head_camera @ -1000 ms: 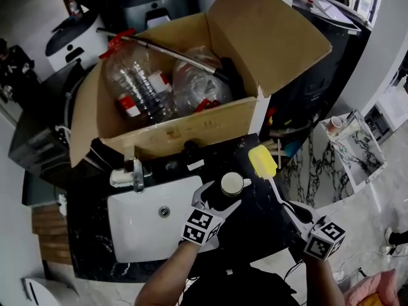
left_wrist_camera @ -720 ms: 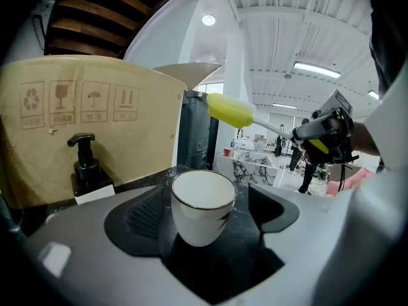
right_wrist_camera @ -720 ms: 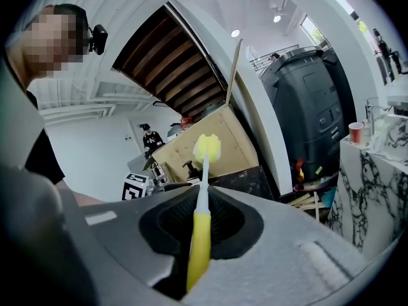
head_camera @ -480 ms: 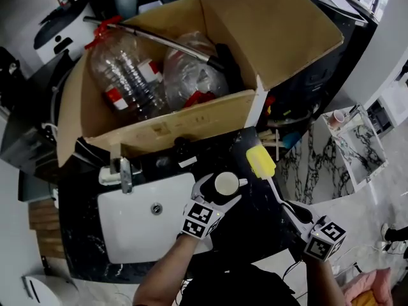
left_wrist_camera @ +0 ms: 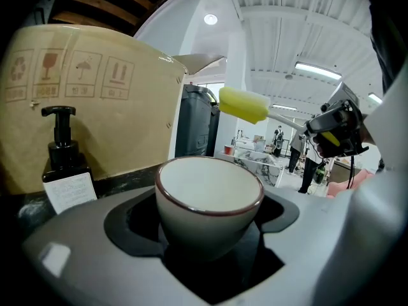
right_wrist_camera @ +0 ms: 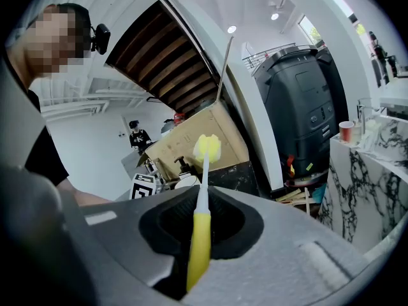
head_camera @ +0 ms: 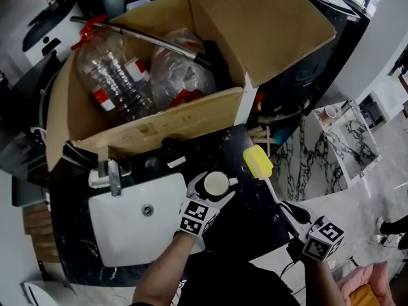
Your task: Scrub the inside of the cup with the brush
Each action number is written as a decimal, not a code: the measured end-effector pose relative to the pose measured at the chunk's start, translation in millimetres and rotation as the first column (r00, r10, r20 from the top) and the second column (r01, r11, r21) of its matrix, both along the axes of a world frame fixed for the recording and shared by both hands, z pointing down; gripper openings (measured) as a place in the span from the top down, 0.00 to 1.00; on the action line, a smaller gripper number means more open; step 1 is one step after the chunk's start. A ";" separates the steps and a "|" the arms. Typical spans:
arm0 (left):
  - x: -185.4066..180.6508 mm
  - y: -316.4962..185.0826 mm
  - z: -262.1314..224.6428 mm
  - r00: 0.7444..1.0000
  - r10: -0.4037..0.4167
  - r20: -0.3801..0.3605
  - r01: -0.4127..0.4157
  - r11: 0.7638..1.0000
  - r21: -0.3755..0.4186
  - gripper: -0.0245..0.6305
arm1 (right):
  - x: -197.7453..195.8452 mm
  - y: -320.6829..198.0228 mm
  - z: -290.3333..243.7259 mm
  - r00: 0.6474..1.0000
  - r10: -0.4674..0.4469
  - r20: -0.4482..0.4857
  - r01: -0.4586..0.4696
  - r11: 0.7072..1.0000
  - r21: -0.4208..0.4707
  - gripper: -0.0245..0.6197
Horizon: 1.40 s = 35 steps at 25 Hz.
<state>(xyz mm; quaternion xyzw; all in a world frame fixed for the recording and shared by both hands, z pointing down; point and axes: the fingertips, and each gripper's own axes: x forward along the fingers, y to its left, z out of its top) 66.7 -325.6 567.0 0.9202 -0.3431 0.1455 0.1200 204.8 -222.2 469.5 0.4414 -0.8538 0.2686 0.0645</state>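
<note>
Workshop-like hall, sink (head_camera: 127,228), cardboard box (head_camera: 173,123)

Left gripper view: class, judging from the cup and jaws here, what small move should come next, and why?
Probably close the left gripper on the cup. Its jaws have just been opening and stand apart, cup between them, apparently ungripped. The right gripper is already shut on the brush, whose yellow head hangs beside the cup, not inside.

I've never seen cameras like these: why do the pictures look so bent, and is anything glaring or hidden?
Head view: wide-angle lens bows the cardboard box. Left gripper view: the cup is sharp, the ceiling lights glare white. Right gripper view: black corners ring the image, the brush looms large up close, a mosaic patch hides a face.
</note>
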 end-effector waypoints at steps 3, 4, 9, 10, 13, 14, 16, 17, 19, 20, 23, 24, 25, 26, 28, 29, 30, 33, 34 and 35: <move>0.3 -1.7 0.6 1.000 -0.005 0.003 0.005 1.000 0.006 0.30 | 3.7 4.4 -3.5 1.000 0.011 -0.009 -0.011 1.000 -0.003 0.90; 0.6 -1.8 0.8 1.000 -0.007 0.004 0.007 1.000 0.008 0.30 | 5.0 6.2 -4.0 1.000 0.013 -0.009 -0.013 1.000 -0.002 0.90; 1.1 -1.3 1.5 1.000 -0.015 0.024 0.015 1.000 0.003 0.31 | 7.7 13.7 -6.0 1.000 0.007 -0.019 -0.007 1.000 -0.002 0.90; 1.5 0.2 1.4 0.999 -0.015 0.033 0.015 1.000 0.004 0.31 | 7.2 15.1 -6.3 1.000 -0.001 -0.025 0.001 1.000 0.000 0.90; 4.8 8.5 -2.2 0.999 -0.006 0.052 0.005 1.000 0.018 0.31 | 6.1 18.6 -10.0 0.998 -0.035 -0.052 0.036 0.999 0.010 0.90; 5.7 11.4 -5.1 0.998 -0.002 0.057 0.001 1.000 0.026 0.31 | 5.4 19.0 -12.5 0.997 -0.049 -0.061 0.050 0.999 0.017 0.90; 6.0 15.9 -13.8 0.997 0.006 0.078 -0.010 0.998 0.054 0.31 | 3.8 18.4 -17.8 0.994 -0.079 -0.078 0.082 0.996 0.034 0.90; 5.7 17.9 -18.2 0.995 0.012 0.095 -0.018 0.997 0.071 0.31 | 2.5 18.1 -20.0 0.992 -0.095 -0.087 0.099 0.994 0.041 0.90; 5.3 22.8 -25.9 0.991 0.026 0.133 -0.039 0.994 0.100 0.31 | -1.5 18.5 -24.0 0.985 -0.133 -0.110 0.139 0.989 0.051 0.90; 4.9 25.4 -29.8 0.988 0.032 0.149 -0.048 0.993 0.111 0.31 | -4.0 19.2 -25.7 0.980 -0.157 -0.127 0.165 0.985 0.055 0.90; 0.6 31.5 -41.4 0.983 0.031 0.183 -0.057 0.989 0.139 0.31 | -12.9 21.6 -28.6 0.952 -0.239 -0.191 0.255 0.965 0.067 0.90; -1.9 33.0 -44.6 0.981 0.026 0.192 -0.055 0.988 0.146 0.31 | -16.1 22.8 -28.8 0.940 -0.266 -0.213 0.285 0.956 0.067 0.90; -4.7 34.3 -47.1 0.980 0.021 0.200 -0.052 0.987 0.151 0.31 | -19.8 24.0 -28.7 0.927 -0.291 -0.236 0.314 0.947 0.066 0.90; -7.6 35.5 -49.1 0.978 0.016 0.207 -0.048 0.987 0.153 0.31 | -23.9 25.4 -28.3 0.913 -0.316 -0.257 0.343 0.937 0.064 0.90; -12.9 37.6 -53.0 0.975 0.010 0.222 -0.046 0.987 0.156 0.31 | -32.3 28.2 -27.0 0.877 -0.366 -0.311 0.402 0.914 0.057 0.90; -15.2 38.5 -54.9 0.973 0.010 0.231 -0.047 0.987 0.155 0.31 | -35.8 29.6 -26.1 0.854 -0.390 -0.346 0.432 0.901 0.051 0.90; -17.0 39.3 -56.6 0.971 0.012 0.239 -0.050 0.987 0.155 0.31 | -38.7 30.6 -25.5 0.827 -0.411 -0.384 0.461 0.886 0.043 0.90; -19.8 41.4 -58.1 0.965 0.025 0.261 -0.067 0.986 0.151 0.31 | -44.4 30.0 -26.3 0.732 -0.461 -0.502 0.537 0.843 0.008 0.90; -20.3 42.0 -57.4 0.964 0.030 0.266 -0.072 0.986 0.148 0.31 | -45.7 28.8 -26.6 0.698 -0.474 -0.537 0.558 0.830 -0.008 0.90; -20.6 42.5 -56.4 0.962 0.034 0.270 -0.075 0.987 0.145 0.31 | -46.7 27.5 -26.8 0.662 -0.484 -0.572 0.576 0.817 -0.024 0.90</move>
